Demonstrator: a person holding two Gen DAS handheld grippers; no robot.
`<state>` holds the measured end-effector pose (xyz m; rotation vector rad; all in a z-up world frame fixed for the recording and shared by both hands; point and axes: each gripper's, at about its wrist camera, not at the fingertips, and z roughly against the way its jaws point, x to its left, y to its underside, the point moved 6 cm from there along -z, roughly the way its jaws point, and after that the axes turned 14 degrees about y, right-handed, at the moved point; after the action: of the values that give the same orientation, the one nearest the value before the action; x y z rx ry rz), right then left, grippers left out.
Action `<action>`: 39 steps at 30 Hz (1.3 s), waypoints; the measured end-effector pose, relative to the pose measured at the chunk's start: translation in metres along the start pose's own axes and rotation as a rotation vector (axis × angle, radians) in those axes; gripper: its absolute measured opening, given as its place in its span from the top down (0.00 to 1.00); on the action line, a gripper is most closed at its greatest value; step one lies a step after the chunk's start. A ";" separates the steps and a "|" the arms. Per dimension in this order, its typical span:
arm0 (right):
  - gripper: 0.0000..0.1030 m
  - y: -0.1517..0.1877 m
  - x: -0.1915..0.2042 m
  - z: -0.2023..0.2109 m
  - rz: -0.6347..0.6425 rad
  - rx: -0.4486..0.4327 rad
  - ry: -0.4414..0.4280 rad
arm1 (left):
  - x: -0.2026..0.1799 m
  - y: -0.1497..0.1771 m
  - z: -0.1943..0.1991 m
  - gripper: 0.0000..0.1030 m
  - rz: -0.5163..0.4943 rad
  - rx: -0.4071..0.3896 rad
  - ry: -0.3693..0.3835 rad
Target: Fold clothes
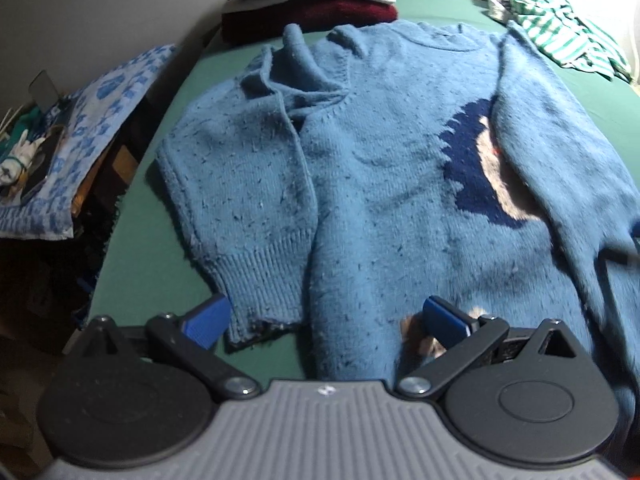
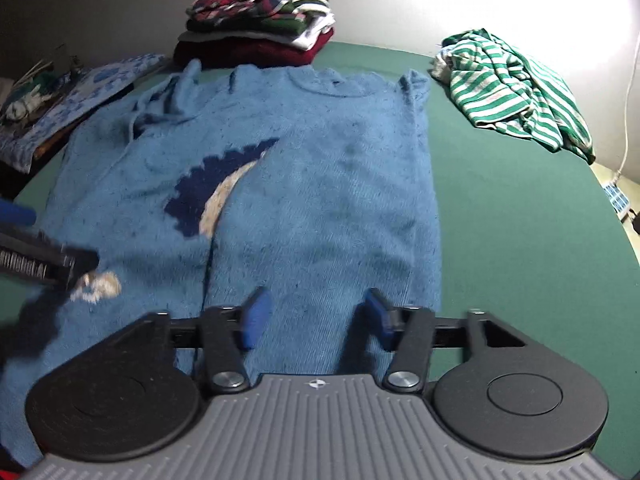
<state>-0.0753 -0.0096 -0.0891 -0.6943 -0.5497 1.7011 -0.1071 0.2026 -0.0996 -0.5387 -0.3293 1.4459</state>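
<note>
A blue knit sweater (image 1: 380, 168) with a navy and cream motif lies flat on the green table (image 1: 160, 272), both sleeves folded in over the body. It also shows in the right wrist view (image 2: 304, 184). My left gripper (image 1: 326, 318) is open over the sweater's near hem, one finger by the left sleeve cuff. My right gripper (image 2: 316, 316) is open and empty above the right sleeve's lower part. The left gripper's finger (image 2: 16, 212) shows at the left edge of the right wrist view.
A stack of folded clothes (image 2: 256, 28) stands at the table's back edge, seen too in the left wrist view (image 1: 312, 0). A crumpled green-and-white striped shirt (image 2: 516, 88) lies at the back right. A blue-patterned cloth (image 1: 80, 140) covers clutter off the table's left side.
</note>
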 end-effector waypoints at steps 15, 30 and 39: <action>0.73 -0.057 0.153 -0.002 0.296 -0.085 -0.388 | -0.007 0.045 0.030 0.01 -0.096 0.015 -0.007; 0.75 -0.016 0.211 0.014 0.538 -0.065 -0.543 | -0.009 0.058 0.039 0.01 -0.124 0.025 -0.041; 0.94 -0.029 0.200 0.023 0.534 -0.187 -0.502 | -0.013 0.054 0.037 0.01 -0.157 0.017 -0.031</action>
<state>-0.1040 0.1916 -0.0850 -0.5716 -0.9416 2.3725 -0.1739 0.1971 -0.0957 -0.4668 -0.3751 1.3045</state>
